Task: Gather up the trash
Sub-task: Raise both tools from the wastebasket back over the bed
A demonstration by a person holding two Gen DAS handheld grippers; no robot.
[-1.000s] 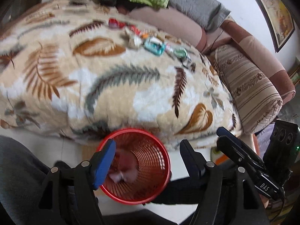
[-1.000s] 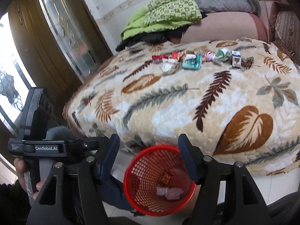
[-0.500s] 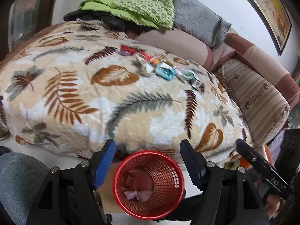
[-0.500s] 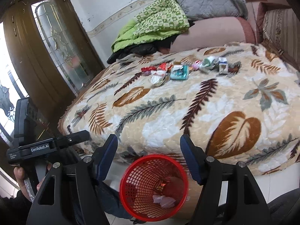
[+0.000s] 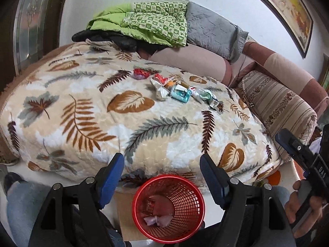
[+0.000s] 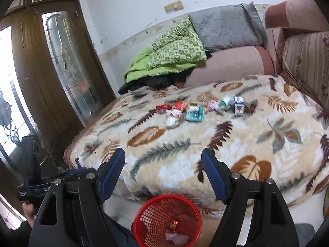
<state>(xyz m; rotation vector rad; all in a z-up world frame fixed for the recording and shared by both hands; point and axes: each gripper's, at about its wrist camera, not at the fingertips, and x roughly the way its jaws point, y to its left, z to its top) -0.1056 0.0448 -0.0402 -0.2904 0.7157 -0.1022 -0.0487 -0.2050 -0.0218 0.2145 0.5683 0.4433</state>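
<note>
Nearest, the left gripper (image 5: 161, 164) and the right gripper (image 6: 163, 160) both hang with blue jaws spread and opening, nothing between them. Just below them on the floor stands the red mesh basket (image 5: 197, 195), with pale crumpled scraps at its bottom. Beyond it rises the leaf-patterned blanket (image 5: 82, 107), whose bare front stretch lies between the grippers and the trash wrappers (image 5: 178, 91), strung in a row far back. Behind those sit a green quilt (image 5: 152, 22) and a grey cushion (image 5: 213, 30).
</note>
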